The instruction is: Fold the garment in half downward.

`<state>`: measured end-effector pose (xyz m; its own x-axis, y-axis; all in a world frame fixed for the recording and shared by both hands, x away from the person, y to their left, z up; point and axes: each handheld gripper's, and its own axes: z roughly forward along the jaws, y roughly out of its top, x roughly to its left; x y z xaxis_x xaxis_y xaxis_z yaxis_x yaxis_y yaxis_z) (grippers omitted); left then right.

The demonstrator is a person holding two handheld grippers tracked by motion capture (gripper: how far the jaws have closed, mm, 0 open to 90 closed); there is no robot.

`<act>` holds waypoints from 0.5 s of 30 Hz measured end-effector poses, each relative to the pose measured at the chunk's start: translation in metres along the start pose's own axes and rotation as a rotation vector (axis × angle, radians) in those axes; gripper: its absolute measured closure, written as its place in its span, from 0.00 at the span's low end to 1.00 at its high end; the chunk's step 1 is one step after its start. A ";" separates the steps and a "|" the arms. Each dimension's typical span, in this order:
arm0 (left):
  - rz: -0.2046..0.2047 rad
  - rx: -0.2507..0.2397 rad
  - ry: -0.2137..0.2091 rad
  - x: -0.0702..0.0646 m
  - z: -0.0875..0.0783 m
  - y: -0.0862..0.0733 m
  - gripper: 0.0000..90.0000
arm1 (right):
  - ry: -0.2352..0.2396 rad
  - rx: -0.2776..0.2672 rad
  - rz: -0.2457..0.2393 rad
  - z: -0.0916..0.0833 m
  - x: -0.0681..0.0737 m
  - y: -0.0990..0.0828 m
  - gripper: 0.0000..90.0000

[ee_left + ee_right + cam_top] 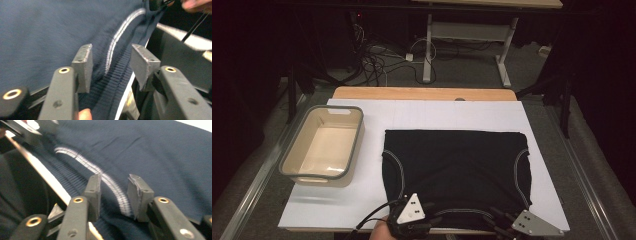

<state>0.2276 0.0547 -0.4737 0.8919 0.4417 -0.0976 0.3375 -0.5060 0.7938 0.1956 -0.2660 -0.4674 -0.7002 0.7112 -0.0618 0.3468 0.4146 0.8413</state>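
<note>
A dark garment (457,165) with white stitched seams lies flat on the white sheet (437,112), its ribbed neckline at the table's near edge. My left gripper (432,212) sits at that near edge, left of the neckline. In the left gripper view its jaws (111,48) stand apart over the ribbed band (112,80) and the white stitch line (120,32), not pressing on the cloth. My right gripper (492,220) is at the near edge to the right. Its jaws (115,178) are also apart, straddling the stitch line (82,161) above the fabric (150,150).
A beige bin with a grey rim (292,150) stands on the sheet's left side, with nothing in it. The wooden table edge (422,93) shows at the back. Beyond it are a second table's legs (428,50) and cables on the floor.
</note>
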 end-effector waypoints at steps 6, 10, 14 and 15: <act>-0.008 0.048 0.049 0.003 0.017 -0.009 0.67 | -0.015 0.078 0.013 0.017 0.000 -0.006 0.64; -0.006 0.044 0.079 0.003 0.016 -0.010 0.84 | -0.052 0.077 0.002 0.019 -0.001 -0.009 0.83; -0.009 0.035 0.083 0.003 0.016 -0.011 0.88 | -0.040 0.074 0.016 0.019 -0.004 -0.009 0.97; -0.014 0.034 0.080 0.004 0.016 -0.010 0.88 | -0.045 0.076 0.004 0.019 -0.003 -0.008 0.98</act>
<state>0.2319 0.0498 -0.4918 0.8606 0.5058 -0.0590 0.3608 -0.5238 0.7716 0.2065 -0.2606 -0.4843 -0.6707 0.7370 -0.0837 0.3972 0.4522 0.7986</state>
